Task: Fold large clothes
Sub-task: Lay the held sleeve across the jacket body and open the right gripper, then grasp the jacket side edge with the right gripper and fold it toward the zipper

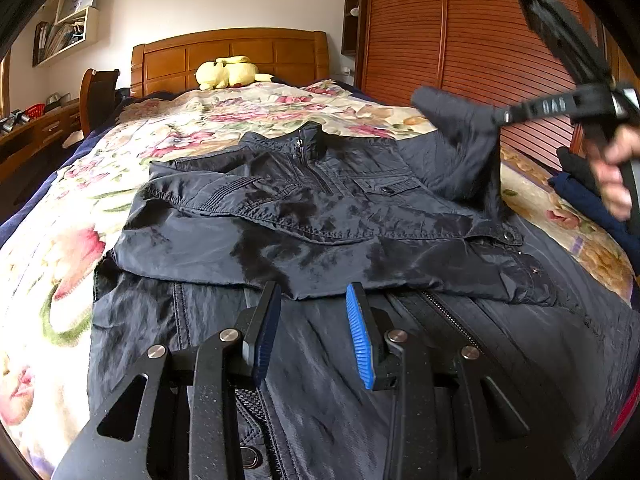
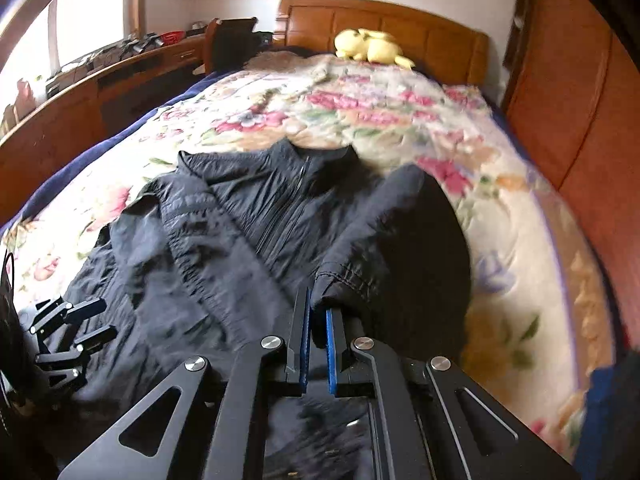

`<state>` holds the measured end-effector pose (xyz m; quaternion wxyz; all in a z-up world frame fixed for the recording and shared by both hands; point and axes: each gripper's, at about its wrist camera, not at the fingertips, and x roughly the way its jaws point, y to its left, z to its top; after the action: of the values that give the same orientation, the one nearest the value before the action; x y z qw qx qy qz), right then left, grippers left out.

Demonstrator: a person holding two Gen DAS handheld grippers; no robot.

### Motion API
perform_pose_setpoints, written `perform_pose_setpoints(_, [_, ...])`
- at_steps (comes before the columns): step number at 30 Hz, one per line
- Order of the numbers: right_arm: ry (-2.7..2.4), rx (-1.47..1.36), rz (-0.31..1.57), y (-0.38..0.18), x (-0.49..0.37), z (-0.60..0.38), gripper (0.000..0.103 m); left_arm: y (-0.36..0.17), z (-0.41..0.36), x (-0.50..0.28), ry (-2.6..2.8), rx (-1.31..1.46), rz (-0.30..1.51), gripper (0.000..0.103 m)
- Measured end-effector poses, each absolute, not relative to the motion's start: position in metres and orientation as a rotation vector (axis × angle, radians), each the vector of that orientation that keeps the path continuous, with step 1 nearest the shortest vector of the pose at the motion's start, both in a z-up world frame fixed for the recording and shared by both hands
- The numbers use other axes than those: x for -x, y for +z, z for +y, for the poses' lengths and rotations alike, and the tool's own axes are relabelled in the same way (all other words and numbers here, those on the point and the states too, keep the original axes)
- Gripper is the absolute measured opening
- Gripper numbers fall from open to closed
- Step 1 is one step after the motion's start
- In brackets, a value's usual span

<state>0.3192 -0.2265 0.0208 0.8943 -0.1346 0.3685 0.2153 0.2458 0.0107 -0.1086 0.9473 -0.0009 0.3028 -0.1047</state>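
Note:
A dark navy jacket (image 1: 304, 208) lies front up on the floral bedspread, collar toward the headboard; it also shows in the right wrist view (image 2: 248, 224). Its left sleeve is folded across the chest. My right gripper (image 2: 318, 312) is shut on the cuff of the right sleeve (image 2: 400, 240) and holds it lifted above the jacket; in the left wrist view the gripper (image 1: 500, 114) shows at upper right with the sleeve (image 1: 460, 140) hanging from it. My left gripper (image 1: 314, 292) is open and empty, low over the jacket's hem; the right wrist view shows it at far left (image 2: 90, 320).
The bed's floral spread (image 1: 60, 240) surrounds the jacket. A yellow plush toy (image 1: 228, 72) lies by the wooden headboard (image 1: 240, 52). A wooden wardrobe (image 1: 460, 40) stands close on the right. A desk and chair (image 1: 96, 96) stand on the left. Dark folded clothes (image 1: 580, 184) lie at the bed's right edge.

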Motion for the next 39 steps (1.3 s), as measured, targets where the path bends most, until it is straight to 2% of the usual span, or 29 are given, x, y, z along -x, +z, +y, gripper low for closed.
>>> perform_pose_setpoints(3, [0.448,0.236,0.819,0.005,-0.320,-0.222,0.005,-0.109,0.010,-0.246,-0.212,-0.001,0.617,0.035])
perform_pose_setpoints(6, [0.445,0.238,0.832,-0.003,-0.318,-0.222,0.010,-0.109,0.010,-0.246,-0.210,-0.001,0.618,0.035])
perform_pose_setpoints(8, [0.443,0.233,0.837,-0.003,-0.312,-0.223,0.018,-0.109,0.011,-0.246,-0.209,0.001,0.618,0.035])
perform_pose_setpoints(12, [0.430,0.264,0.805,0.004,-0.298,-0.226,0.047,-0.109,0.010,-0.246,-0.209,-0.002,0.619,0.035])
perform_pose_setpoints(16, [0.380,0.285,0.762,0.005,-0.296,-0.229,0.065,-0.109,0.010,-0.246,-0.208,-0.006,0.619,0.035])
perform_pose_setpoints(18, [0.339,0.289,0.756,0.000,-0.304,-0.236,0.071,-0.109,0.010,-0.245,-0.208,-0.005,0.619,0.035])
perform_pose_setpoints(37, [0.248,0.039,0.911,-0.084,-0.404,-0.244,0.071,-0.109,0.009,-0.246,-0.208,-0.008,0.621,0.035])
perform_pose_setpoints(38, [0.253,0.028,0.918,-0.087,-0.407,-0.242,0.070,-0.109,0.009,-0.246,-0.208,-0.006,0.622,0.035])
perform_pose_setpoints(39, [0.259,0.026,0.928,-0.091,-0.410,-0.240,0.062,-0.109,0.009,-0.246,-0.207,-0.005,0.622,0.035])
